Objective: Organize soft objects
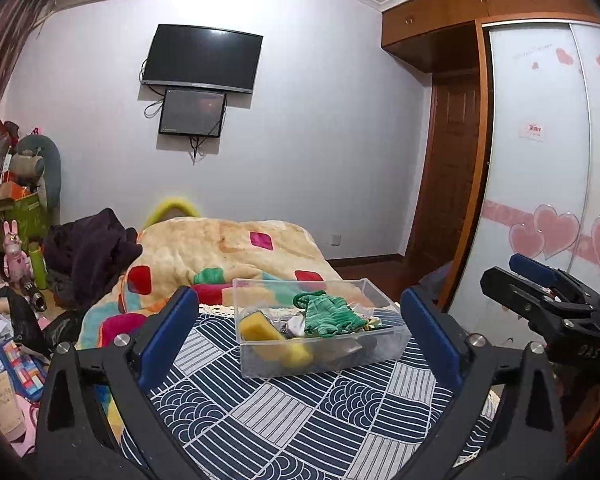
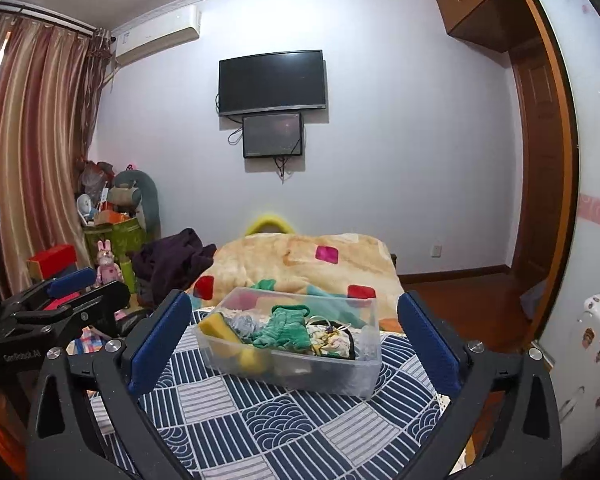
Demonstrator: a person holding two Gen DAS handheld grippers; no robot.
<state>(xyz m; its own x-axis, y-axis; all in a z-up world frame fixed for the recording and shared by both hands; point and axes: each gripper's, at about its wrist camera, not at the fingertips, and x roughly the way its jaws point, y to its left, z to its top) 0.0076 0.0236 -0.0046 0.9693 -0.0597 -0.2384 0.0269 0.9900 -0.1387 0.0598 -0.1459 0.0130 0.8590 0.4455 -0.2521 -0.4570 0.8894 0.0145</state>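
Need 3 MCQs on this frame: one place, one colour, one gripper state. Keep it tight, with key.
1. Where does the clear plastic bin stand?
A. on the patterned navy cloth
B. on the floor
C. on the wardrobe

2. What colour is the knit cloth on top of the bin's contents?
A. red
B. green
C. white

3. How is the left gripper?
A. shut on a sponge
B. shut on nothing
C. open, holding nothing

Key: 1 A, the bin rests on the navy cloth with white line patterns. 2 B, the cloth is green, beside a yellow sponge. 3 C, its blue pads stand wide apart either side of the bin; the right gripper is likewise open.
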